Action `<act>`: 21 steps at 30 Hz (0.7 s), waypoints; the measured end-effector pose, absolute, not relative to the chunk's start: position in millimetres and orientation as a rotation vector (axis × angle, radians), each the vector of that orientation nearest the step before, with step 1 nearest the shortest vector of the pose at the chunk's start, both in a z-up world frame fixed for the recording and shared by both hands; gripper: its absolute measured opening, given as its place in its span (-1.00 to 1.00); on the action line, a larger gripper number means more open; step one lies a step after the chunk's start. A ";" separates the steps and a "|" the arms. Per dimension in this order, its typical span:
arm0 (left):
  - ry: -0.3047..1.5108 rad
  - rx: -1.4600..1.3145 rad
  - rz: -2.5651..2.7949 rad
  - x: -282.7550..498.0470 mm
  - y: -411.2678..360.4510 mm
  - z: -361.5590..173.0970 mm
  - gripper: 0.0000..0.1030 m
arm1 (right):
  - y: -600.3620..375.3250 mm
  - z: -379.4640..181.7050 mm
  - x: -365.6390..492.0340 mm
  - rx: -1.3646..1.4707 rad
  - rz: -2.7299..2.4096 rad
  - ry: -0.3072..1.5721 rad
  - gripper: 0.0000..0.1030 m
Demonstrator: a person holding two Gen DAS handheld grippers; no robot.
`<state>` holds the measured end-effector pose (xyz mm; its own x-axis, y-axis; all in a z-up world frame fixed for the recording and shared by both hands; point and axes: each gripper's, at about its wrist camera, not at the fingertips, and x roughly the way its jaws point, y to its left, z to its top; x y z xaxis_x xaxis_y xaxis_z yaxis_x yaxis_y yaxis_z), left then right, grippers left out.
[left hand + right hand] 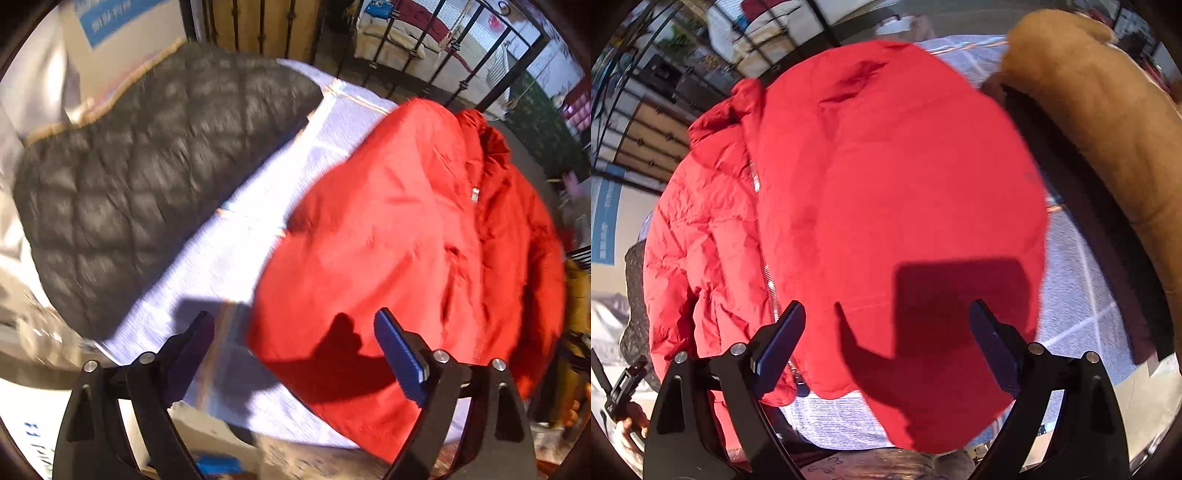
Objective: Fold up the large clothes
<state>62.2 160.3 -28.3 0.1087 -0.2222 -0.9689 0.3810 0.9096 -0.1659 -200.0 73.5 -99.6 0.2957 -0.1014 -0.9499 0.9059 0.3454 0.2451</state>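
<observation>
A red puffer jacket (413, 240) lies partly folded on a pale checked cloth (229, 258). In the right wrist view the red jacket (886, 206) fills the middle, its zipper running down the left side. My left gripper (295, 332) hovers open above the jacket's near edge, nothing between its blue pads. Over the jacket's lower part my right gripper (886, 325) also stands open and holds nothing. A hand grasping the left gripper's handle (624, 398) shows at the lower left of the right wrist view.
A dark grey quilted jacket (147, 177) lies on the cloth's left part. A tan coat (1108, 122) with a dark lining lies along the right. A black iron railing (443, 55) stands behind. Cardboard boxes (122, 33) sit at the far left.
</observation>
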 end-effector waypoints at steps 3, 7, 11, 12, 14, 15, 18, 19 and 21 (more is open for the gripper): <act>1.460 0.044 -0.497 41.5 160.3 -46.3 0.74 | 73.8 -99.6 -171.6 0.905 -0.780 1.072 0.73; 1.499 -0.002 -0.515 26.8 145.1 -65.5 0.74 | 80.5 -99.5 -142.6 0.868 -0.723 1.098 0.73; 1.474 0.195 -0.482 22.0 114.8 -91.6 0.09 | 88.1 -100.8 -138.3 0.850 -0.710 1.111 0.73; 1.459 0.267 -0.460 23.0 107.6 -99.1 -0.09 | 90.1 -102.7 -139.8 0.854 -0.709 1.115 0.73; 1.412 0.356 -0.435 25.7 100.7 -106.2 -0.56 | 92.6 -105.9 -146.3 0.863 -0.715 1.121 0.73; 1.390 0.387 -0.419 28.6 98.0 -104.1 -0.64 | 93.6 -107.8 -149.9 0.869 -0.720 1.123 0.73; 1.273 0.446 -0.389 42.0 98.3 -72.5 -0.83 | 95.7 -113.5 -161.7 0.893 -0.731 1.123 0.73; 1.230 0.443 -0.382 49.0 98.1 -57.1 -0.85 | 96.0 -114.3 -165.6 0.895 -0.737 1.122 0.73; 1.083 0.425 -0.367 70.1 97.0 -7.5 -0.86 | 96.7 -115.5 -174.6 0.891 -0.754 1.129 0.73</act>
